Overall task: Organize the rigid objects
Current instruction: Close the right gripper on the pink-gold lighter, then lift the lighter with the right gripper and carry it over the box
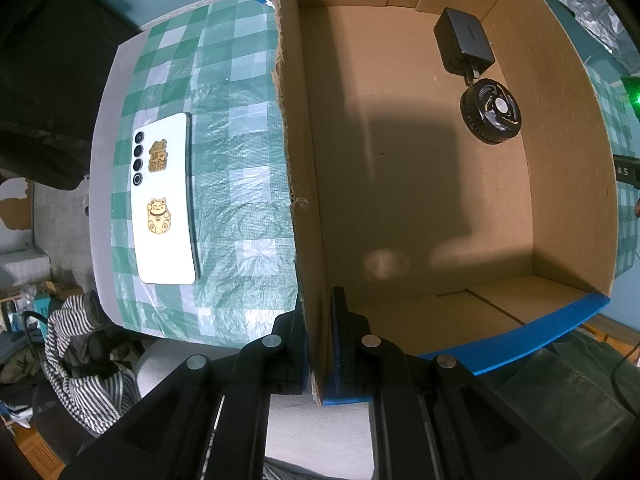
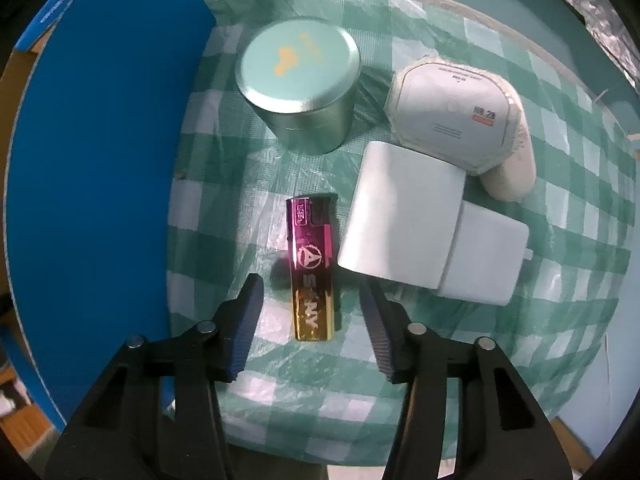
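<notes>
Left claw (image 1: 319, 344) clenched on brown cardboard box wall (image 1: 298, 160).
Right claw (image 2: 312, 312) released, straddling the pink-and-gold metallic lighter (image 2: 311, 268) on the green-checked desk (image 2: 560, 240).

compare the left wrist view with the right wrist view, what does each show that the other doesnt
Only the left wrist view shows the inside of the cardboard box, with a black charger and a small black fan in it, a white phone lying outside the box, and the left claw shut on the box wall.

Only the right wrist view shows a pink-gold lighter between the open fingers of the right claw, a round tin, a white adapter and a white case.

Both show the green checked tablecloth and the box's blue outside.
</notes>
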